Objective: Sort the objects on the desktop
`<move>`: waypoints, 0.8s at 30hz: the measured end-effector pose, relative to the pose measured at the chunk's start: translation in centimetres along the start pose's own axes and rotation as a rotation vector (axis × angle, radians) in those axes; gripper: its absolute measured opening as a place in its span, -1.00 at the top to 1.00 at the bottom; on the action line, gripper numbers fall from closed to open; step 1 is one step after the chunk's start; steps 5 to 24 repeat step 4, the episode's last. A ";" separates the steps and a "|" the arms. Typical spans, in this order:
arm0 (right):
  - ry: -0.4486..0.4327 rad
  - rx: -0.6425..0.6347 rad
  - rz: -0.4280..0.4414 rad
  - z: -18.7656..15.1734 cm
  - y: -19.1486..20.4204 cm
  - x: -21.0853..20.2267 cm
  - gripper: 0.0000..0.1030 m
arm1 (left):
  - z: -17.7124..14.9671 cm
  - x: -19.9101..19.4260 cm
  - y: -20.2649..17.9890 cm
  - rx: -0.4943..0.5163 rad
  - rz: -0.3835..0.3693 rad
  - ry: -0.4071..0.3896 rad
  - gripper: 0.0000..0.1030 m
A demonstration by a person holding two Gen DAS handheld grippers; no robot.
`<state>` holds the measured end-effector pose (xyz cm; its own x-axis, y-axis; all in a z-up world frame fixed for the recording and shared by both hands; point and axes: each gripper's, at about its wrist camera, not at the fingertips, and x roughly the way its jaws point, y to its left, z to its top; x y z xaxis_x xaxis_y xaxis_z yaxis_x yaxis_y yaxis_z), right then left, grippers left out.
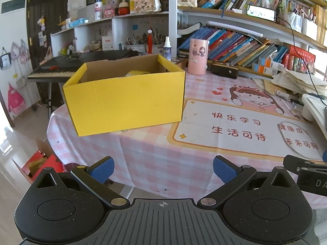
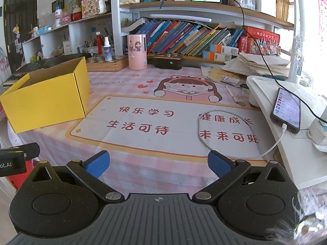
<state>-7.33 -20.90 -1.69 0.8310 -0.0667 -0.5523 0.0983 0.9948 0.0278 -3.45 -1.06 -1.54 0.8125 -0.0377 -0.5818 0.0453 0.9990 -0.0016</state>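
Observation:
An open yellow cardboard box (image 1: 124,100) stands on the pink checked tablecloth at the table's left end, with a yellowish item (image 1: 137,73) partly visible inside. My left gripper (image 1: 162,168) is open and empty, held back near the table's front edge, well short of the box. The same box (image 2: 47,98) shows at the left of the right wrist view. My right gripper (image 2: 158,162) is open too, empty, hovering over the front of the printed desk mat (image 2: 163,122). A white cable loop (image 2: 204,140) lies on the mat ahead of the right finger.
A pink cylindrical holder (image 2: 137,52), a spray bottle (image 2: 107,50) and a dark wooden case (image 2: 167,61) stand at the back under shelves of books. A paper pile (image 2: 255,65), a white lamp base (image 2: 271,102) and a charging phone (image 2: 287,110) crowd the right. A keyboard (image 1: 61,69) sits behind the box.

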 end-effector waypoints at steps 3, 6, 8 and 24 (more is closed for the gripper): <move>0.006 -0.003 0.000 -0.2 -0.2 0.2 -1.00 | 0.1 0.3 0.1 -0.007 0.000 0.011 -1.00; 0.008 -0.003 -0.001 -0.3 -0.2 0.3 -1.00 | 0.1 0.3 0.2 -0.011 -0.006 0.013 -1.00; 0.008 -0.003 -0.001 -0.3 -0.2 0.3 -1.00 | 0.1 0.3 0.2 -0.011 -0.006 0.013 -1.00; 0.008 -0.003 -0.001 -0.3 -0.2 0.3 -1.00 | 0.1 0.3 0.2 -0.011 -0.006 0.013 -1.00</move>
